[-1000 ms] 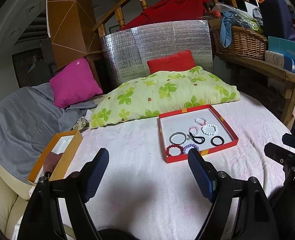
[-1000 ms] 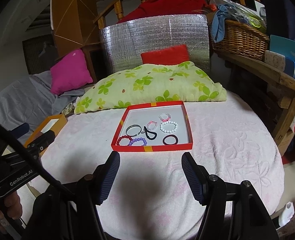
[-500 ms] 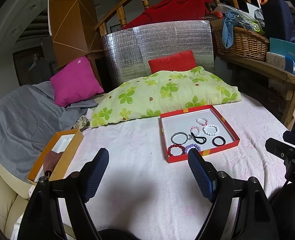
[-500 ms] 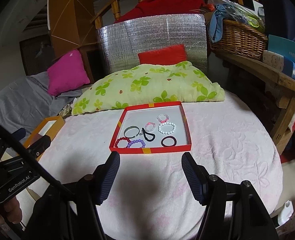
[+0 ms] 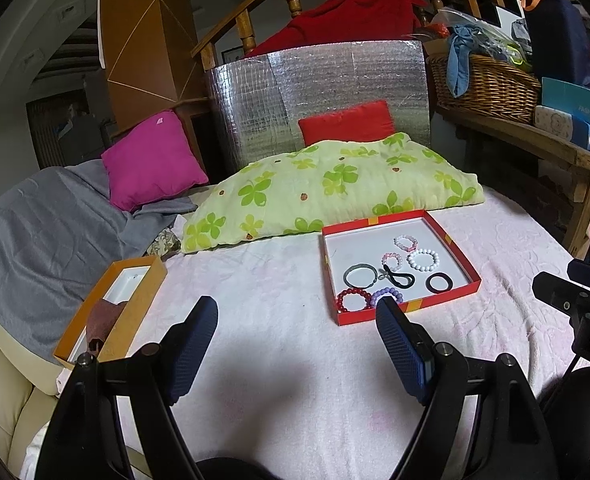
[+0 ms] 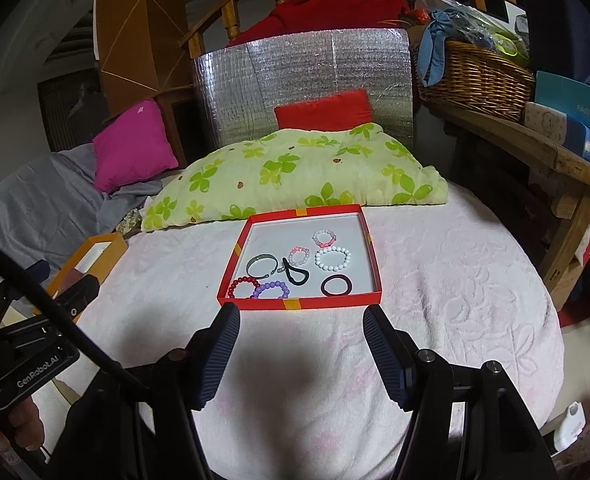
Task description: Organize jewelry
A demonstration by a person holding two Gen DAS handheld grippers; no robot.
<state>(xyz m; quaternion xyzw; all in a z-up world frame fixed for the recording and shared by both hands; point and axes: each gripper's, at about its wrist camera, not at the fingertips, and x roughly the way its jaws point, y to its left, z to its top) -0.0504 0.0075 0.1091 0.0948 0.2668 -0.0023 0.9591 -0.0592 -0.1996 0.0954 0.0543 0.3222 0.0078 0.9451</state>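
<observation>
Left gripper (image 5: 297,344): jaws spread wide, nothing between them, hovering over the pink bedspread (image 5: 263,280) just short of the red tray's (image 5: 461,270) near-left corner. Right gripper (image 6: 301,344): likewise spread and empty, centred on the tray's near rim.

Change over the last second: slight. In the right wrist view the tray sits a little nearer and more squarely between the fingers; the left view barely shifts. No piece in the tray has moved. Judgement: an approach or a hover, not a grasp; the pictures do not settle which piece is meant.

Count inside the red tray, seven rings:
- grey bangle (image 6: 261,265), 1
- dark red beads (image 6: 243,285), 1
- purple beads (image 6: 271,289), 1
- black looped tie (image 6: 295,272), 1
- black band (image 6: 337,285), 1
- white beads (image 6: 333,258), 1
- pink-white bead rings (image 6: 325,238), 2

Orange box (image 5: 111,312), 1, well left of the tray; open, with a brown item inside.
</observation>
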